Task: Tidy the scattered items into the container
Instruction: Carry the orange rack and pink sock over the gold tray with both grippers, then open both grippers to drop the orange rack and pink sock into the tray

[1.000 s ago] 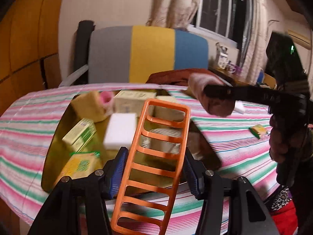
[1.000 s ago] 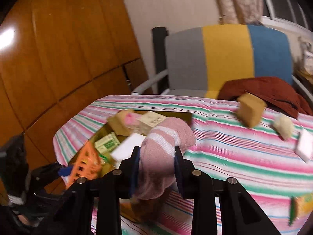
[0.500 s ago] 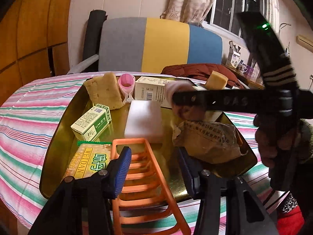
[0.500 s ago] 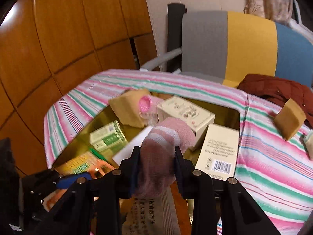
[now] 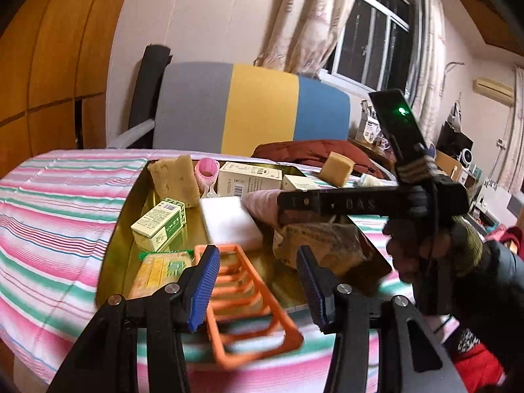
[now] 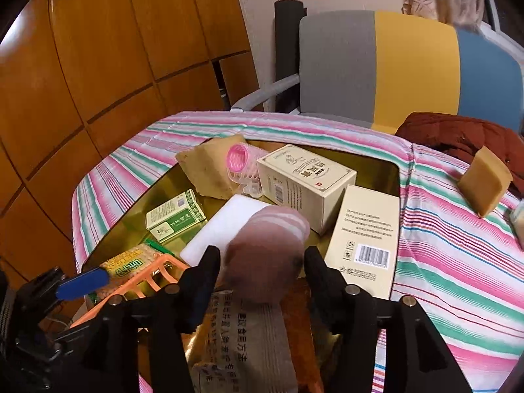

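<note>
- The right tool (image 6: 262, 262) has just been opening; its jaws stand clear of a soft, ribbed pink sock (image 6: 268, 245) between them, toe pointing away, above the glossy gold tray (image 6: 386, 170).
- The left tool (image 5: 257, 281) is released; a slatted orange plastic rack (image 5: 242, 298) lies lengthwise over the tray's near rim.
- A striped pink-green cloth (image 6: 458, 262) covers the counter; wood-panelled wall behind.

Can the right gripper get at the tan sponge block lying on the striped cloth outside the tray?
Probably yes. The right gripper has just been opening, the pink sock loose between its jaws, and the tan sponge block lies on bare striped cloth with nothing between.
</note>
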The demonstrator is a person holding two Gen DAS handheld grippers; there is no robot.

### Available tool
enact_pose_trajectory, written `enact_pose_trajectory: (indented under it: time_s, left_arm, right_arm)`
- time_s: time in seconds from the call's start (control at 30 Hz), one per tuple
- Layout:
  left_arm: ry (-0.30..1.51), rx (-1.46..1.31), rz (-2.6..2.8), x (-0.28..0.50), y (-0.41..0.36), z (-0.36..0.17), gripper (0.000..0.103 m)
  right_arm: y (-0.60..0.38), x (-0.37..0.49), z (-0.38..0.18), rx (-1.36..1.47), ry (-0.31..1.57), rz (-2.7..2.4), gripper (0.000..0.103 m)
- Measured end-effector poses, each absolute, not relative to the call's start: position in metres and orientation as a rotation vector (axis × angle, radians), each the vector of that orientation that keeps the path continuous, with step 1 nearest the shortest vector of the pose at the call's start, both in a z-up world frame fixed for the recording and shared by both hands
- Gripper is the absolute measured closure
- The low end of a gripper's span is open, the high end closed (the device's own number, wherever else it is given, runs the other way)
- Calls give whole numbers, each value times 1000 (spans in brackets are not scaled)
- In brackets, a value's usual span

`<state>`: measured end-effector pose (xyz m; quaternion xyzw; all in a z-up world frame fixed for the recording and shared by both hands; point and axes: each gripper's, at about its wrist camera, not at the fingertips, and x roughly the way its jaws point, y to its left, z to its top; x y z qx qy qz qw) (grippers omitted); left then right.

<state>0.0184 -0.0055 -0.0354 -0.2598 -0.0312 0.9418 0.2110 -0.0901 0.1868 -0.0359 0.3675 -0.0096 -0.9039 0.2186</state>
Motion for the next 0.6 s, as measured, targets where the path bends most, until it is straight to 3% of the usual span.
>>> enact_pose_trajectory:
  time_s: [0.3,0.6]
  left_arm:
    - [-96,-732,2580,46,-14,-41,62]
    - [-107,-708,2628,49,-16,-39,63]
  right_arm:
    - [198,-72,-26,928,-90,-2556,47]
    - [203,-39,-12,849,-148,-2523,47]
